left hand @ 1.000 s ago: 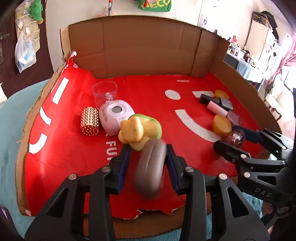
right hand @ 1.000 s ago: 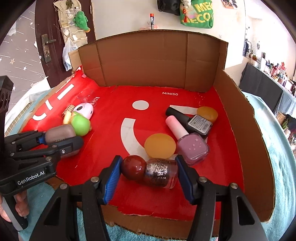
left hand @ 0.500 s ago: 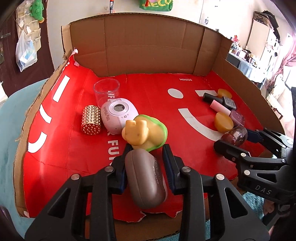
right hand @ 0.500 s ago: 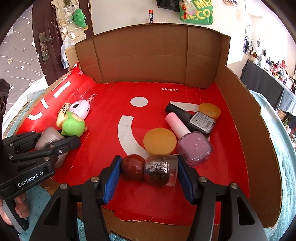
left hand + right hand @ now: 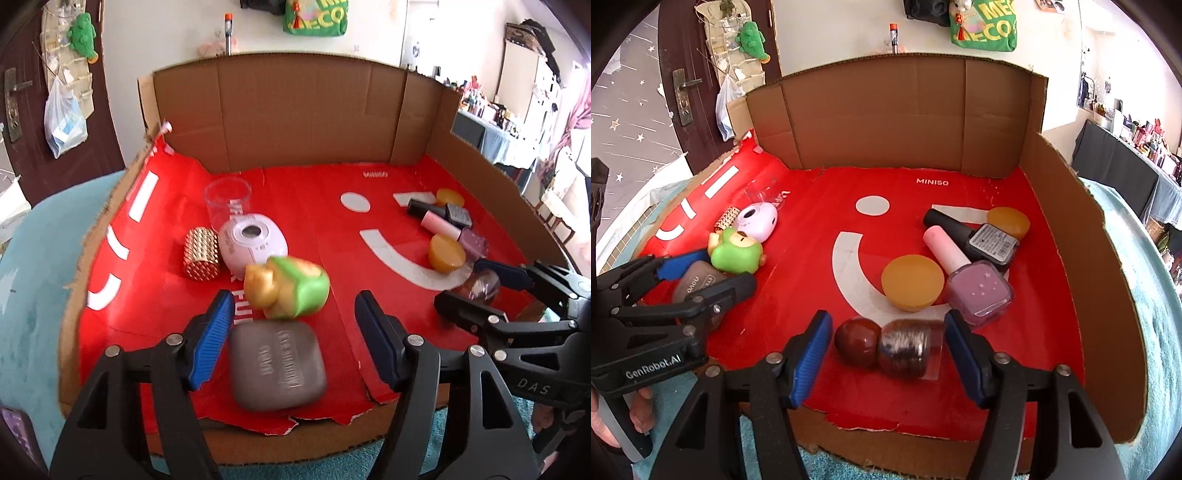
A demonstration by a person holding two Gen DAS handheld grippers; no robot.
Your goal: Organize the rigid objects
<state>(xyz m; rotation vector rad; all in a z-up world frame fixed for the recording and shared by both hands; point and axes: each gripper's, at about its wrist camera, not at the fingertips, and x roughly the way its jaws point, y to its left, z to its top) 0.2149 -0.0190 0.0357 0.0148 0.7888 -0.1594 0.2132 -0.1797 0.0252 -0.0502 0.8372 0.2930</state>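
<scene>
Left wrist view: the left tongs (image 5: 295, 325) stand spread wide with nothing between the pads in contact. The grey compact case (image 5: 277, 364) lies flat on the red sheet (image 5: 314, 206) between the blue pads (image 5: 210, 339), apart from both. Just beyond it is the green and yellow toy (image 5: 291, 286), blurred, and behind that the white oval gadget (image 5: 252, 242), the gold studded cylinder (image 5: 201, 254) and a clear plastic cup (image 5: 228, 201), which looks to hold nothing. All lie inside the open cardboard box (image 5: 295, 110), whose floor the red sheet covers. Off to the right the right tongs (image 5: 484, 280) straddle the dark glitter bottle (image 5: 482, 286).

Right wrist view: the right tongs (image 5: 886, 343) are parted wide. The glitter bottle (image 5: 910, 349), with its round reddish-brown cap (image 5: 857, 341), lies on its side on the sheet between the pads, touching neither. Just behind it sit an orange disc (image 5: 912, 282) and the pink nail polish bottle (image 5: 967, 275), lying against the black nail polish bottle (image 5: 979, 236); a second orange disc (image 5: 1010, 221) lies beyond them. At the left the left tongs (image 5: 698, 271) flank the grey case (image 5: 696, 282), with the green toy (image 5: 735, 251) just past them. The box rests on a teal rug (image 5: 1156, 295).
</scene>
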